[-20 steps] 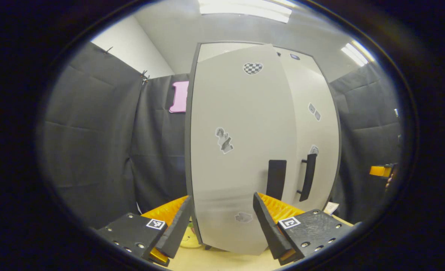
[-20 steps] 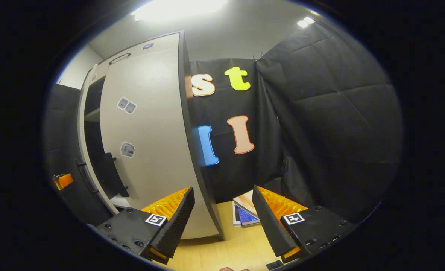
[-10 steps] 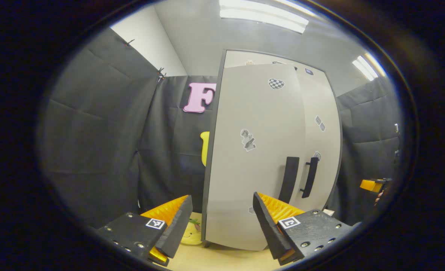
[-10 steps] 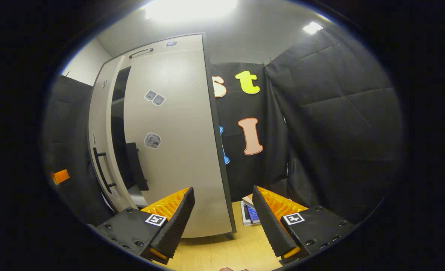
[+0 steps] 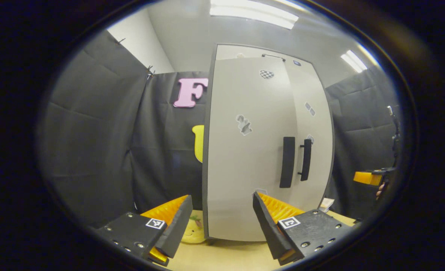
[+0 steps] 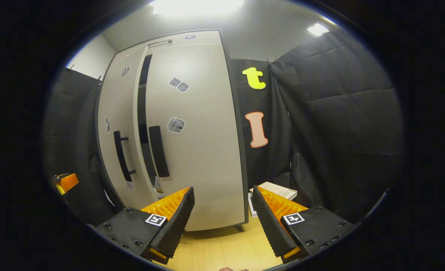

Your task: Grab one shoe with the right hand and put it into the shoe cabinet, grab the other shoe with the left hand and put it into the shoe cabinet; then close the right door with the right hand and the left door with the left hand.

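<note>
Left gripper (image 5: 222,222): its fingers stand wide apart with nothing between them, in front of the lower part of the shoe cabinet (image 5: 245,150), not touching it.
Right gripper (image 6: 222,222): fingers likewise spread wide and empty, held before the cabinet's lower right corner, above the wooden table (image 6: 226,252).
Left door (image 5: 248,150): in the left gripper view it looks nearly flush with the cabinet front; a second ago it swung well out toward the camera.
Right door (image 6: 196,131): close to shut. In the right gripper view a narrow dark gap (image 6: 142,113) remains between the two doors, much slimmer than the open interior seen a second ago.
Handles: the two black handles (image 5: 295,161) now sit side by side near the middle seam.
Shoes: cannot be seen behind the doors.
Camera distance: the cabinet looks smaller in both views than a second ago, so both grippers have drawn back from it.
Other items: a yellow soft toy (image 5: 192,231) sits at the cabinet's left foot, and some books (image 6: 278,191) lie at its right.
</note>
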